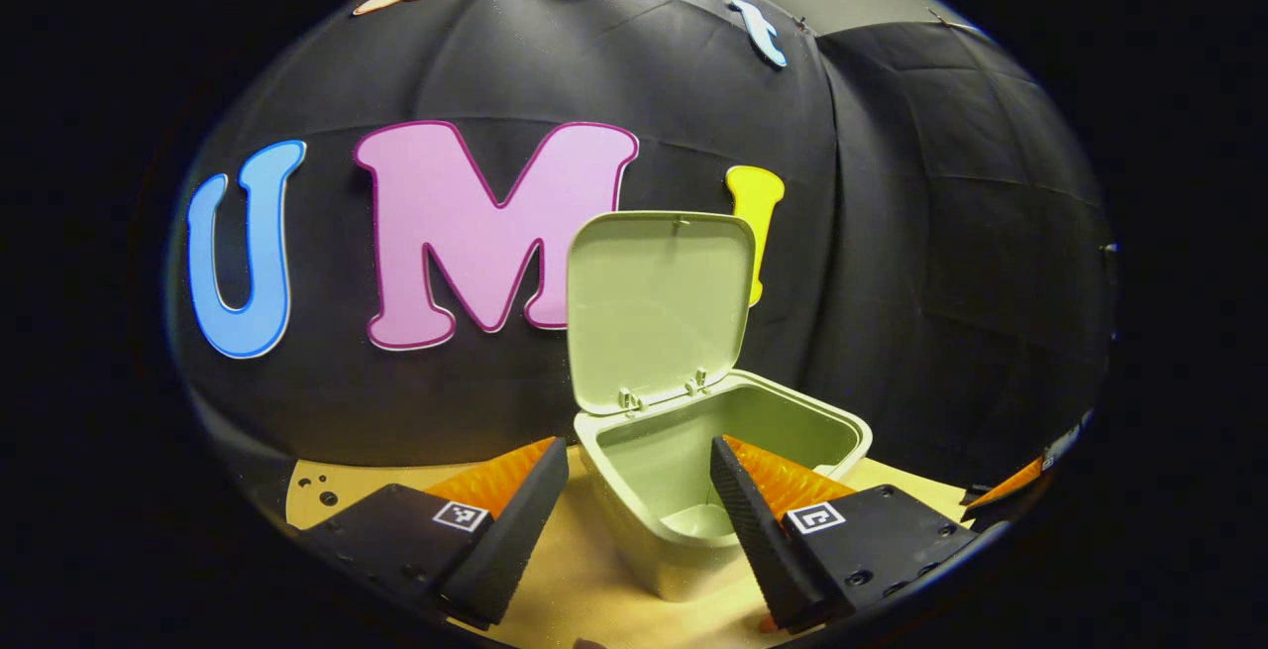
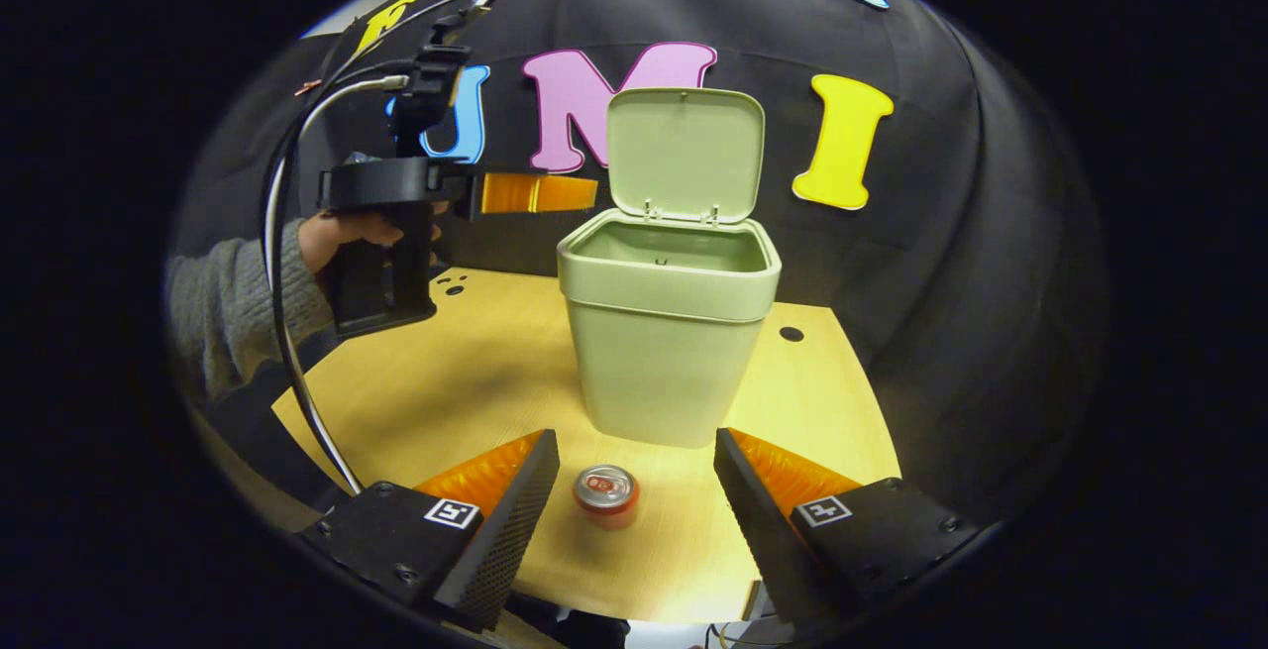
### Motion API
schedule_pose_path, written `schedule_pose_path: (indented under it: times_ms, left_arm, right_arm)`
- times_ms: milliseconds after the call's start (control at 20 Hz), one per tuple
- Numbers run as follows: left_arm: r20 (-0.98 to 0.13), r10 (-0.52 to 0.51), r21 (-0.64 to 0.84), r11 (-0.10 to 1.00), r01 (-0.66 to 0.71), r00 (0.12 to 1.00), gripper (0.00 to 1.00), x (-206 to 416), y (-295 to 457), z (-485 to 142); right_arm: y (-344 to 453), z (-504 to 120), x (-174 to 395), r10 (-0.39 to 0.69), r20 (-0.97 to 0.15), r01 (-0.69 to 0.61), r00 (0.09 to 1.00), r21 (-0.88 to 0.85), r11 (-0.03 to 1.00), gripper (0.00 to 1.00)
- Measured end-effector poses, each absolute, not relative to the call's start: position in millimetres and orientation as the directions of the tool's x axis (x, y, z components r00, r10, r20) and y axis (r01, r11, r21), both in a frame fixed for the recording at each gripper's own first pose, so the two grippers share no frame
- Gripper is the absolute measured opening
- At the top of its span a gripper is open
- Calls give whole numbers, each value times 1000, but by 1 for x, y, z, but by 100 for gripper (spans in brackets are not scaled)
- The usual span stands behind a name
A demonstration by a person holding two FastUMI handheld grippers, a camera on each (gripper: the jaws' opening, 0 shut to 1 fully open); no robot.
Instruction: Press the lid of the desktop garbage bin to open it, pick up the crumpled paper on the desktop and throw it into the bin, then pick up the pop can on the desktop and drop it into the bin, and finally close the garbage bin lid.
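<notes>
The pale green bin stands on the wooden desk with its lid swung up at the back. In the left gripper view I look down at the bin's rim and its raised lid; my left gripper hovers open at the bin's near left corner, nothing between its fingers. That left gripper appears in the right gripper view too, held by a hand left of the bin's top. A red pop can stands upright in front of the bin, between the fingers of my open right gripper, untouched.
The wooden desk has small holes near its back left and one hole right of the bin. A grey sleeve and a cable come in from the left. Black cloth walls close the back and right.
</notes>
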State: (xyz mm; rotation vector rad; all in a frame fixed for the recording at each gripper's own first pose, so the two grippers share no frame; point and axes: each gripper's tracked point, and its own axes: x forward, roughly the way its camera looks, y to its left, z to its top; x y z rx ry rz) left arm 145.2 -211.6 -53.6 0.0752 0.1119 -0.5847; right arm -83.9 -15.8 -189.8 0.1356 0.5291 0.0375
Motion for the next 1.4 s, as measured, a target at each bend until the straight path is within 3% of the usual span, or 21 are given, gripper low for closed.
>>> schedule_pose_path:
  times_ms: [550, 1400]
  left_arm:
    - [-155, -436, 12, 896, 443, 887, 94, 93, -123, -63]
    - [-265, -234, 6, 970, 245, 935, 94, 25, -31, -124]
  right_arm:
    - [22, -248, -74, 196, -591, -142, 782, 138, 980, 99]
    - [27, -339, -63, 235, -715, -204, 659, 131, 970, 99]
